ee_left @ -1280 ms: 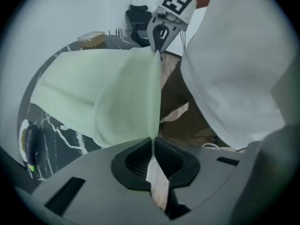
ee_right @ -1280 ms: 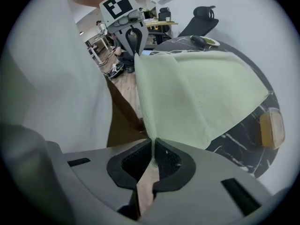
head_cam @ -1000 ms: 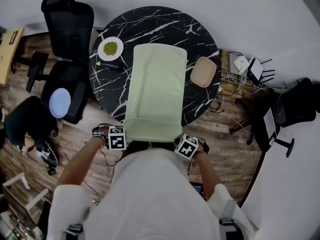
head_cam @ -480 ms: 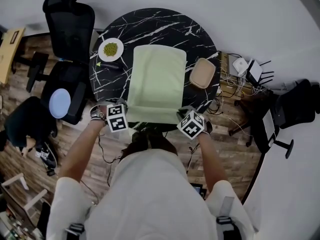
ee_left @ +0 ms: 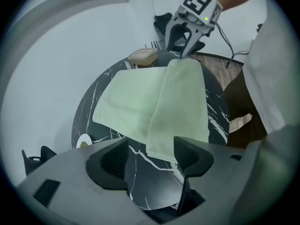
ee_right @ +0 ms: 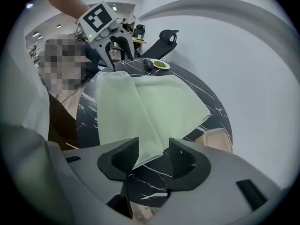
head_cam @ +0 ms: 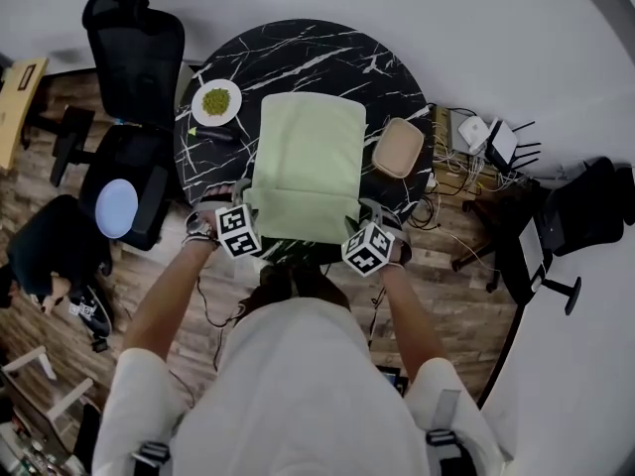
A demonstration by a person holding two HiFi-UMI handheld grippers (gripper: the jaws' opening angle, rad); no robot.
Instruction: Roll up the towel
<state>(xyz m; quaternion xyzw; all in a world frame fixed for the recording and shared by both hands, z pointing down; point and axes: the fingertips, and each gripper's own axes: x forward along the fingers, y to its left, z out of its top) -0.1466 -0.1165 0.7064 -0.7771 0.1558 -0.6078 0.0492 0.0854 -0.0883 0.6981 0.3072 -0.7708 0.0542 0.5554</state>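
Observation:
A pale green towel lies flat on the round black marble table, its near end doubled back over itself as a fold. My left gripper stands at the fold's left corner and my right gripper at its right corner. In the left gripper view my left gripper has just been opening; the towel's corner lies loose between the pads. The right gripper has likewise just been opening, with the towel corner free between its pads. Each gripper appears across the fold in the other's view.
A white plate with green food and a dark pen-like thing sit at the table's left. A beige container lies right of the towel. Black office chairs stand at the left; cables and a router lie on the floor at the right.
Both grippers moved forward from below the table's near edge onto the table, bringing the towel's hanging end up and folding it over. Both jaws opened off the corners.

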